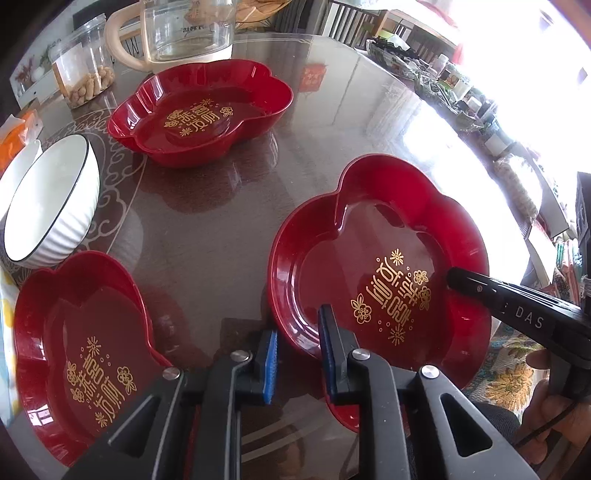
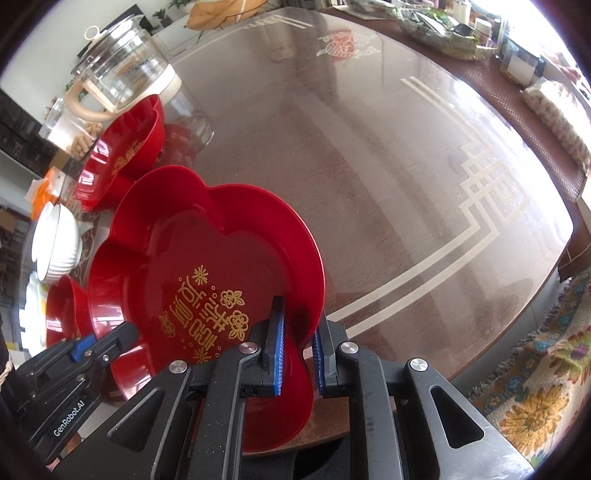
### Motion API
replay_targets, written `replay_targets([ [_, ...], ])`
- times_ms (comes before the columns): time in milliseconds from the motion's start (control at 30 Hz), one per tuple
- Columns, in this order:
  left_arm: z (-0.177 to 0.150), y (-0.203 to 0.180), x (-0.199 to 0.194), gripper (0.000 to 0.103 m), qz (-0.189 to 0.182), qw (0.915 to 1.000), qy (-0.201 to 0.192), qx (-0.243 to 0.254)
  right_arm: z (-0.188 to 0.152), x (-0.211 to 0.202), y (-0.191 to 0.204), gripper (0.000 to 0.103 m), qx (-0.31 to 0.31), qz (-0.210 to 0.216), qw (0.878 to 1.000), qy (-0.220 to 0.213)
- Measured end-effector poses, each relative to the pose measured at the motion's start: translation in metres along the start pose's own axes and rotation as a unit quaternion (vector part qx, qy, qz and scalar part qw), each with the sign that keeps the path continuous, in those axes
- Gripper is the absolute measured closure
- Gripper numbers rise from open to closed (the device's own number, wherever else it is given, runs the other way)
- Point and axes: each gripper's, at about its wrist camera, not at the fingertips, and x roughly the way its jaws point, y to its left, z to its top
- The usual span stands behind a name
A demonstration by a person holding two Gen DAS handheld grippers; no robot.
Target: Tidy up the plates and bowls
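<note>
Three red flower-shaped plates with gold lettering lie on the glass table: one near right [image 1: 380, 258], one near left [image 1: 77, 339], one far [image 1: 199, 110]. A white ribbed bowl [image 1: 51, 199] stands at the left. My left gripper [image 1: 297, 347] straddles the near right plate's left rim, one pad inside and one outside, with a gap. My right gripper [image 2: 298, 339] straddles the same plate's [image 2: 207, 273] right rim, the pads close on it. The right gripper's finger [image 1: 480, 288] shows over the plate in the left wrist view.
A glass kettle with a cream handle [image 1: 184, 29] and a jar of peanuts [image 1: 85, 62] stand behind the far plate. Cluttered items [image 1: 436, 70] line the far right edge. A patterned rug [image 2: 535, 387] lies beyond the table edge.
</note>
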Motion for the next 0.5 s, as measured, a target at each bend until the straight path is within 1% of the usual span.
replay_targets([
  [33,0.001,0.0,0.001,0.076,0.009,1.0,-0.003,0.003,0.001,0.001,0.0,0.084,0.0,-0.004,1.0,-0.004],
  [67,0.005,0.0,0.001,0.066,0.011,0.9999,-0.007,0.004,0.002,0.001,0.0,0.077,0.002,-0.004,1.0,-0.008],
  [100,0.006,0.002,0.0,0.06,0.011,0.9998,-0.013,0.001,0.001,0.001,0.0,0.056,0.005,0.001,1.0,-0.01],
  [133,0.007,0.006,-0.003,0.05,0.011,0.9997,-0.023,-0.005,0.001,0.0,-0.002,0.046,0.009,0.006,1.0,-0.016],
  [167,0.008,0.009,-0.008,0.046,0.014,0.9993,-0.033,-0.009,0.001,-0.002,-0.003,0.037,0.012,0.008,1.0,-0.024],
  [200,0.01,0.012,-0.014,0.044,0.019,0.9987,-0.044,-0.013,0.001,-0.004,-0.003,0.038,0.012,0.006,0.999,-0.032],
  [267,0.012,0.019,-0.033,0.036,0.019,0.9973,-0.068,-0.021,-0.002,-0.016,-0.005,0.038,0.018,0.003,0.998,-0.057],
  [300,0.015,0.021,-0.046,0.034,0.019,0.9958,-0.086,-0.026,-0.004,-0.027,-0.006,0.038,0.023,0.0,0.997,-0.078],
  [333,0.016,0.023,-0.061,0.03,0.022,0.9936,-0.108,-0.026,-0.006,-0.04,-0.005,0.038,0.024,-0.005,0.995,-0.101],
  [367,0.017,0.025,-0.08,0.025,0.029,0.9903,-0.133,-0.025,-0.009,-0.055,-0.002,0.038,0.022,-0.01,0.992,-0.124],
  [400,0.016,0.027,-0.1,0.023,0.036,0.986,-0.161,-0.023,-0.014,-0.072,0.001,0.038,0.018,-0.017,0.988,-0.15],
  [500,0.01,0.035,-0.164,0.017,0.043,0.9689,-0.243,-0.021,-0.026,-0.129,0.023,0.037,0.002,-0.033,0.971,-0.235],
])
